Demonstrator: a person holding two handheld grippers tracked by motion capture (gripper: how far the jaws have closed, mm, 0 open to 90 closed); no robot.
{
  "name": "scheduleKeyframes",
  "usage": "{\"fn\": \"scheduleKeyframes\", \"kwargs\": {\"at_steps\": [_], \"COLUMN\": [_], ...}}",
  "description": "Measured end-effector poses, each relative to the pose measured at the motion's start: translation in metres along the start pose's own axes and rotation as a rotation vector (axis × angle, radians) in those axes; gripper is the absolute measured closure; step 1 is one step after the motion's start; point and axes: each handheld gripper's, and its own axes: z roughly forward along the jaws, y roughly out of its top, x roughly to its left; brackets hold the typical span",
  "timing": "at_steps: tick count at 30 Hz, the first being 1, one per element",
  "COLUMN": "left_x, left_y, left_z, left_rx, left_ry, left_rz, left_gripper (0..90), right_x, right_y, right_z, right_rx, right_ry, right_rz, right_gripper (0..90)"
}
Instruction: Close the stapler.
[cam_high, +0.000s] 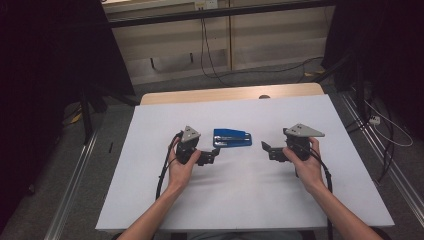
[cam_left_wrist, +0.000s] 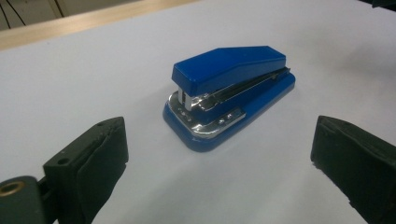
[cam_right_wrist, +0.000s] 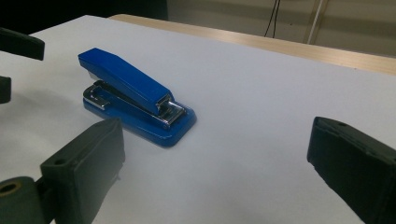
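Note:
A blue stapler with a chrome mouth lies flat on the white table top, between my two grippers. My left gripper sits just left of it and a bit nearer the person, held in the left hand. In the left gripper view its jaws stand wide apart with the stapler a short way ahead, untouched. My right gripper is to the stapler's right, with a small gap. Its jaws are also wide open and empty, the stapler ahead to the left.
The white surface covers a wooden table whose bare edge shows at the back. Beyond it are a pale wall panel and cables on the floor. Dark curtains hang at both sides. Metal rails run along the floor beside the table.

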Motion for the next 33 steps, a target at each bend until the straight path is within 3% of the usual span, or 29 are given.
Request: {"fn": "scheduleKeyframes", "kwargs": {"at_steps": [4,13,16,23,33], "left_x": [0.000,0.004,0.005,0.002,0.000], "left_y": [-0.004,-0.014,-0.020,-0.027,-0.035], "left_z": [-0.009,-0.031,-0.040,-0.056,-0.077], "left_rx": [-0.005,-0.003,-0.021,-0.023,-0.044], "left_ry": [0.012,0.049,0.061,0.072,0.087], "left_rz": [0.018,0.000,-0.017,0.007,-0.018], "left_gripper": [4.0,3.7,3.7,3.7,3.6], "right_x": [0.003,0.012,0.011,0.006,0.006], "right_y": [-0.001,-0.004,-0.008,-0.012,-0.017], "right_z": [-0.004,-0.017,-0.024,-0.037,-0.055], "right_rx": [-0.011,-0.038,-0.031,-0.044,-0.059], "right_ry": [-0.008,-0.029,-0.037,-0.078,-0.080], "right_rz": [-0.009,-0.034,-0.031,-0.012,-0.001], "right_gripper": [4.2,4.2,4.2,2.3,1.9]}}
